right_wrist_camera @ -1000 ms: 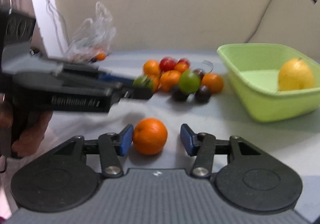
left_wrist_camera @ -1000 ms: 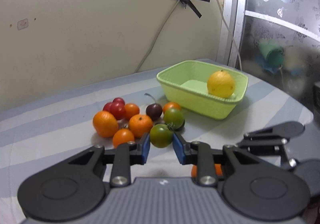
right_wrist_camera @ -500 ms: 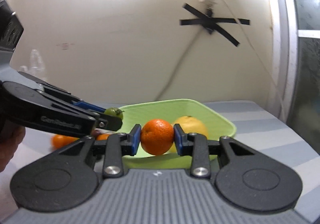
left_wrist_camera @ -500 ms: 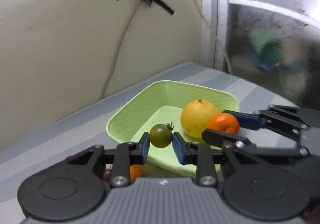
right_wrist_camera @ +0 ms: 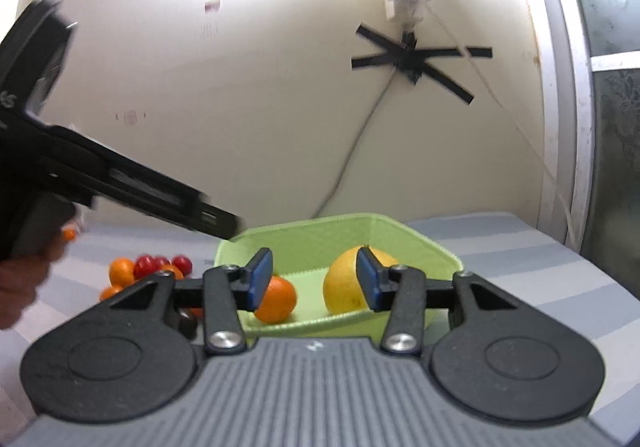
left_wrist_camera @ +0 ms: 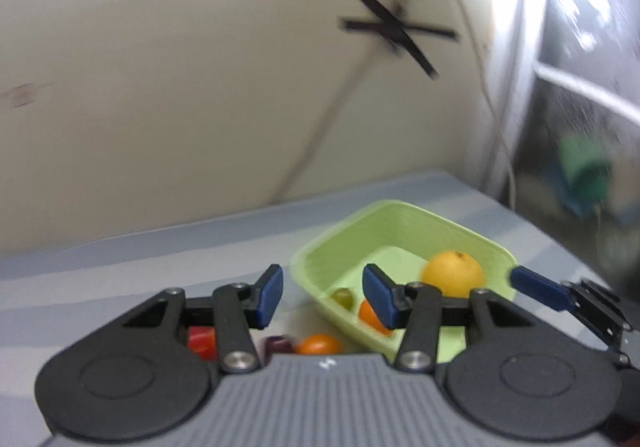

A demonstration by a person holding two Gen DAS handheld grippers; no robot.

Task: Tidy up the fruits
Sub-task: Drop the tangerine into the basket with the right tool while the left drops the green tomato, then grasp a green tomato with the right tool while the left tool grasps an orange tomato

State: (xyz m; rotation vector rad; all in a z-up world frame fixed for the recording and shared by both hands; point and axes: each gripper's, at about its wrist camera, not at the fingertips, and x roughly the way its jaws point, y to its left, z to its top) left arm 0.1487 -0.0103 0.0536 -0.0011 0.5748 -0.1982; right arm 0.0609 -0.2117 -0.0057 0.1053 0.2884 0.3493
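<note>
Green plastic forms the basket (left_wrist_camera: 404, 223) that sits just beyond the left gripper (left_wrist_camera: 322, 297) in the left wrist view, slightly to the right of its fingers. These blue-padded fingers (left_wrist_camera: 269, 295) stand wide apart with nothing between them. Inside the basket a yellow citrus (left_wrist_camera: 453, 273) rests behind the right finger, a small green tomato (left_wrist_camera: 343, 297) lies in the gap between the fingers, and an orange mandarin (left_wrist_camera: 370, 317) is partly hidden by the right finger. On the striped tabletop (left_wrist_camera: 160, 259), below the fingers and close to the gripper body, a red fruit (left_wrist_camera: 201, 341), a dark plum (left_wrist_camera: 278, 345) and a small orange fruit (left_wrist_camera: 318, 344) are visible. The tip of the right gripper (left_wrist_camera: 538, 289) enters from the right edge, beside the basket's rim. This view is blurred.

From the right wrist view, the right gripper (right_wrist_camera: 314, 279) has its fingers (right_wrist_camera: 259, 279) spread wide and empty, with the basket (right_wrist_camera: 320, 235) directly beyond them. The mandarin (right_wrist_camera: 276, 299) lies in the basket touching the inner side of the left finger in the picture; the yellow citrus (right_wrist_camera: 346, 287) sits behind the right finger. Left of the fingers, a cluster of red and orange fruits (right_wrist_camera: 148, 269) remains on the tabletop (right_wrist_camera: 540, 287). The left gripper (right_wrist_camera: 120, 183) reaches in from the left above the basket's near corner.
</note>
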